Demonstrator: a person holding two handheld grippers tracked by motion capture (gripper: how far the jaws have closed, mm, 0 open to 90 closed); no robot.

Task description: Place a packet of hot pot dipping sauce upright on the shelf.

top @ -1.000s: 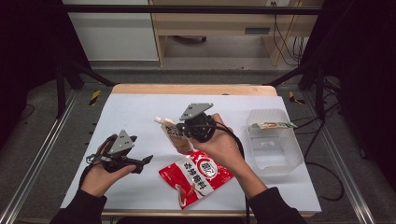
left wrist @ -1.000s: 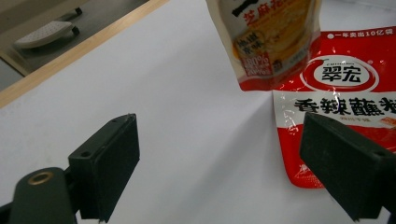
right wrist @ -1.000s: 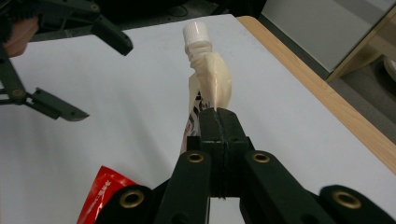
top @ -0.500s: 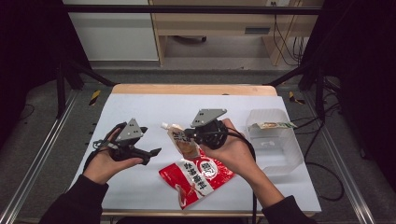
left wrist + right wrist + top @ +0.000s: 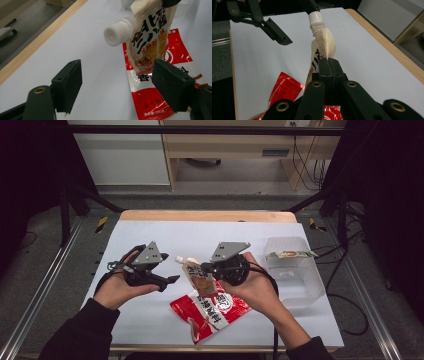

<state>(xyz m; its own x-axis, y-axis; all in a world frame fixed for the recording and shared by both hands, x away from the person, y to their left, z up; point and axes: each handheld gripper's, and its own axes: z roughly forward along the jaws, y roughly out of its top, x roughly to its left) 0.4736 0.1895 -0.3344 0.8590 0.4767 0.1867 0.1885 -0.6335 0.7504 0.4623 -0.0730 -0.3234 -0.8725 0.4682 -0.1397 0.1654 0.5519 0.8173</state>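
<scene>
Right tongs grip the spouted pouch above the desk while the left tongs close in, nothing between them yet.

From the high view, the right tongs (image 5: pixel 204 267) are clenched on the pale sauce pouch (image 5: pixel 200 279), held up over the red packet (image 5: pixel 210 309) lying on the white desk (image 5: pixel 150 320), and the left tongs (image 5: pixel 167 281) sit just beside it; the clear tub (image 5: pixel 295 275) at the desk's right stands well apart. The left gripper view brings out the ribbed white cap (image 5: pixel 117 33) and the printing on the pouch, with the left jaws spread and just now narrowing, clear of the pouch. The right gripper view shows the jaws pinched tight on the pouch edge (image 5: pixel 323 47); the cap's top is partly covered there by a dark bar, and the red packet is cut off at the bottom.
</scene>
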